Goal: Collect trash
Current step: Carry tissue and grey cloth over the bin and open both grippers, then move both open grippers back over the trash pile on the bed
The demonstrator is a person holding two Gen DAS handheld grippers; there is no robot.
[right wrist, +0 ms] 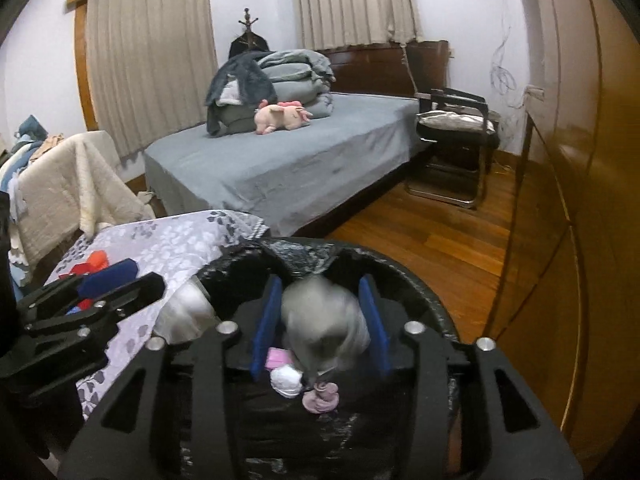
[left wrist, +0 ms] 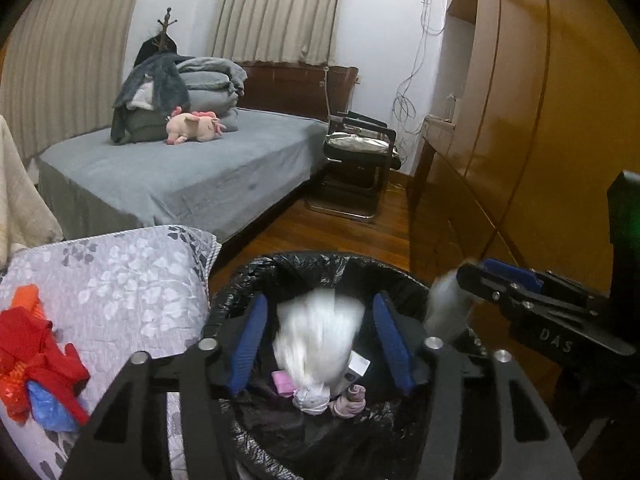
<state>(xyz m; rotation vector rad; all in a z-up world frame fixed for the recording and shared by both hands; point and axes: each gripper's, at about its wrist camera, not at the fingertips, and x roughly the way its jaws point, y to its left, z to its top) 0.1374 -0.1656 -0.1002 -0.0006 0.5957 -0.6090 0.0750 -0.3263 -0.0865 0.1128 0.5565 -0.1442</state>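
A bin lined with a black bag [left wrist: 304, 268] [right wrist: 400, 264] stands beside a floral quilt. Both grippers hover over its mouth. My left gripper [left wrist: 320, 344] is open, and a blurred white tissue [left wrist: 320, 332] is between its blue pads, falling into the bin. My right gripper [right wrist: 322, 320] is open, with a blurred grey-white tissue [right wrist: 324, 320] dropping between its pads. It also shows in the left wrist view [left wrist: 496, 280] with that tissue [left wrist: 446, 304] below its tip. Pink and white scraps [left wrist: 312, 398] [right wrist: 286, 380] lie in the bin.
A floral quilt [left wrist: 120, 280] [right wrist: 160, 240] lies left of the bin with red, orange and blue bags [left wrist: 32, 368] on it. A grey bed [left wrist: 180, 172] with a pink plush, a chair [left wrist: 360, 152] and a wooden wardrobe [left wrist: 520, 120] stand behind.
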